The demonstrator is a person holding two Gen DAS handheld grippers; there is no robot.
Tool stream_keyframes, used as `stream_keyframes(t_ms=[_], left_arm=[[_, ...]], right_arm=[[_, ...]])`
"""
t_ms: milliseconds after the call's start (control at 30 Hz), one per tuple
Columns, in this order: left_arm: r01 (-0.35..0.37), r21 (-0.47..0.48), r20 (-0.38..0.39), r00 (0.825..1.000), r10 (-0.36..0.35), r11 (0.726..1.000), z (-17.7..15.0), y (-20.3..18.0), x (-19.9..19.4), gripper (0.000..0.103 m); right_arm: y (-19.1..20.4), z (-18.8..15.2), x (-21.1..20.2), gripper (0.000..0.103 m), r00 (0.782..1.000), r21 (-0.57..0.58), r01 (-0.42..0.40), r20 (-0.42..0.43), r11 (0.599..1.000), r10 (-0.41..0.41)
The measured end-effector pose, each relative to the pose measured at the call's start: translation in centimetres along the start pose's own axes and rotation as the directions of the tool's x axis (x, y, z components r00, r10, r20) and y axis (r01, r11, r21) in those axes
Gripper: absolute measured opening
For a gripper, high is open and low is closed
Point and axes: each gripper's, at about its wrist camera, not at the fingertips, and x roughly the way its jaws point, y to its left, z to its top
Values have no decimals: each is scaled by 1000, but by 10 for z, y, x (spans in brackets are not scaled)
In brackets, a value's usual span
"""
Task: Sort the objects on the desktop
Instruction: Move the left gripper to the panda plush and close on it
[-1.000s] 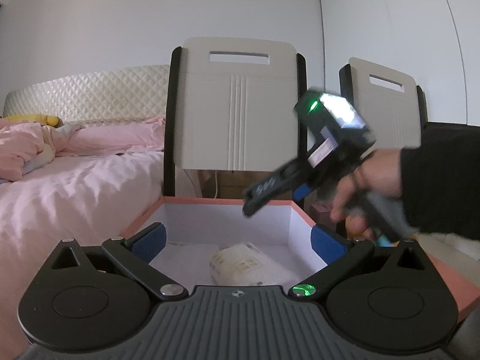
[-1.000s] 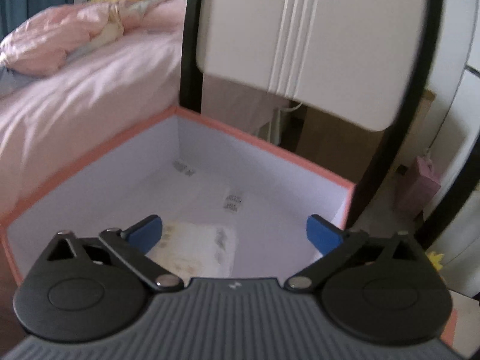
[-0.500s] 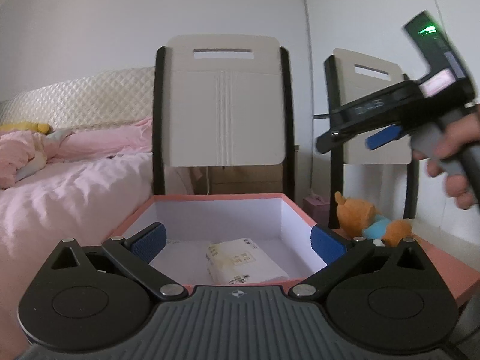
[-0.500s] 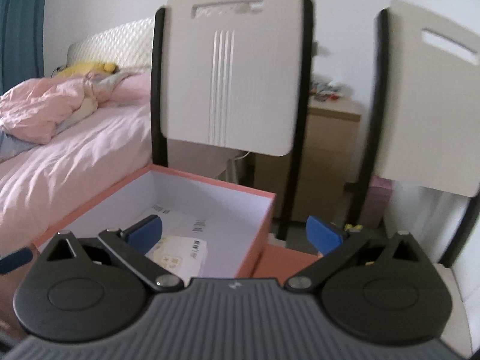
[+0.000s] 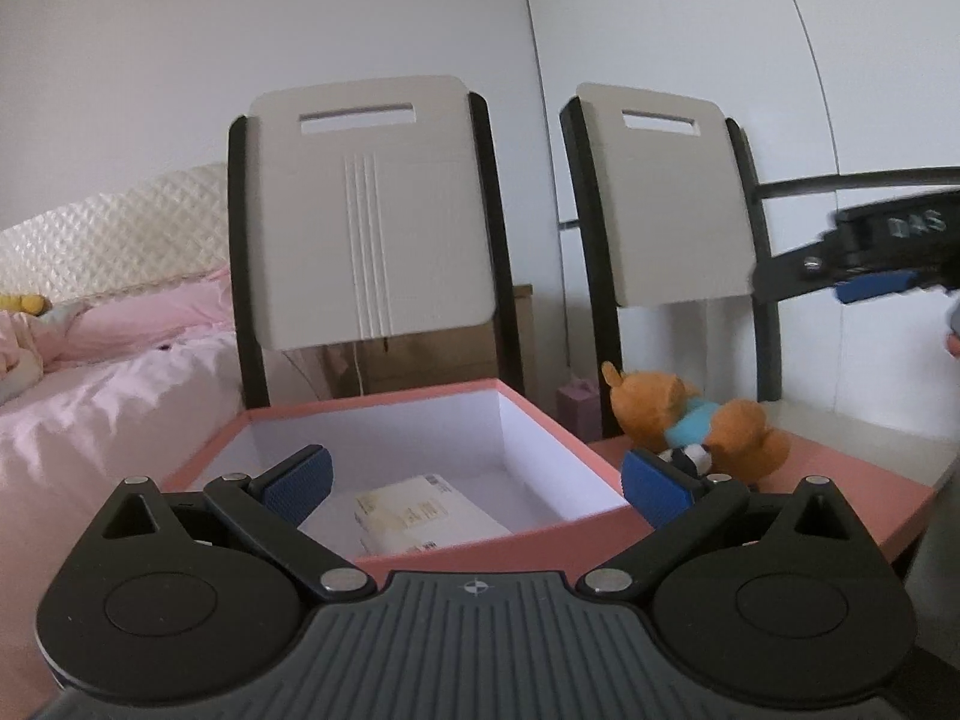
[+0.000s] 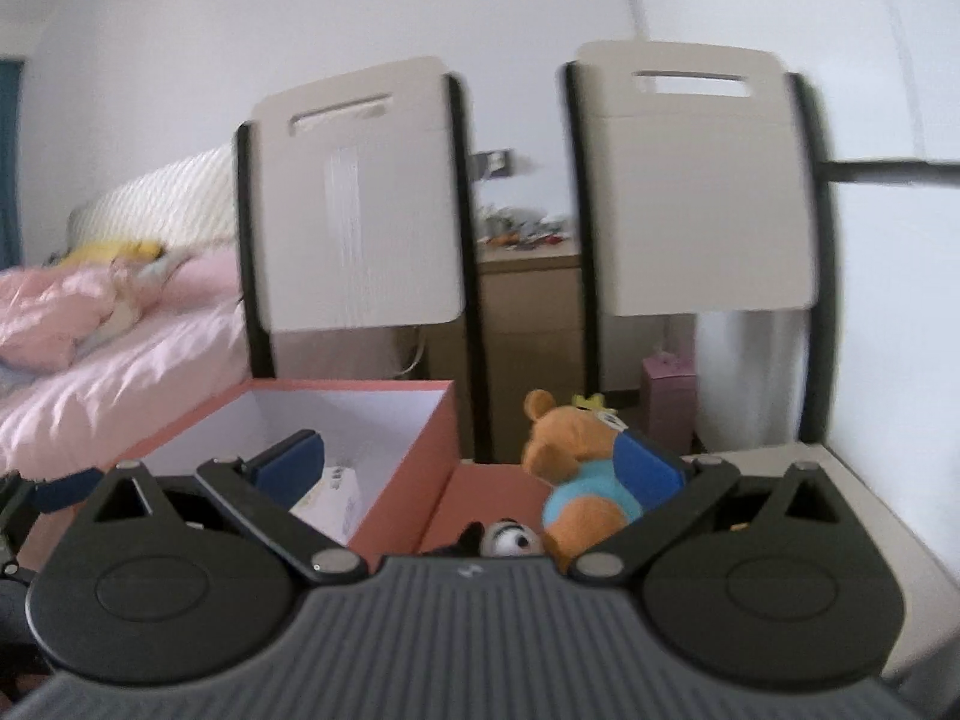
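1. Bed (image 5: 120, 396) w/ pink bedding fills the left bkgd; two chairs (image 5: 372, 210) stand behind the work surface, backs facing the cameras.
2. Pink open-top box (image 5: 540, 531) sits at the desk's left, likely the sorting bin; its lid (image 5: 840, 468) lies flat beside it, apparently serving as a holding spot.
3. Left gripper (image 5: 474, 480) hovers in front of the box, fingers spread wide, nothing between them.
4. Right gripper (image 6: 471, 471) faces the toys from the box's right; fingers apart, empty, prob. lining up the next pick.
5. Orange plush bear (image 6: 576, 468) in blue shirt lies on the lid, not yet sorted.
6. White packet (image 5: 420, 510) rests inside the box, already sorted.
7. Small black-and-white toy (image 6: 510, 537) lies just beside the bear, partly hidden.
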Motion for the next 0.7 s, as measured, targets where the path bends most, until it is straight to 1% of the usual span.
stream_keyframes(t_ms=[100, 200, 267, 400, 567, 633, 700], left_arm=[[13, -8, -15, 1000, -13, 1000, 1, -3, 1, 103], [31, 36, -14, 999, -31, 999, 1, -12, 2, 103], [70, 63, -30, 997, -68, 996, 2, -20, 2, 103], [131, 121, -68, 990, -123, 984, 3, -40, 8, 103], [202, 239, -116, 977, -179, 950, 13, -70, 29, 103], [224, 291, -141, 972, -189, 930, 21, -83, 42, 103], [265, 334, -184, 960, -213, 904, 26, -96, 56, 103]], right_arm=[[-8, -18, -14, 103, 999, 37, 31, 21, 999, -32], [-13, -32, -23, 103, 999, 26, 39, 12, 999, -39], [-17, -39, -30, 103, 998, 20, 53, 13, 998, -53], [-29, -47, -36, 103, 998, 32, 52, 27, 998, -53], [-42, -60, -42, 103, 999, 57, 47, 21, 997, -48], [-50, -65, -47, 103, 998, 73, 55, 19, 996, -56], [-58, -70, -53, 103, 997, 82, 69, 18, 994, -71]])
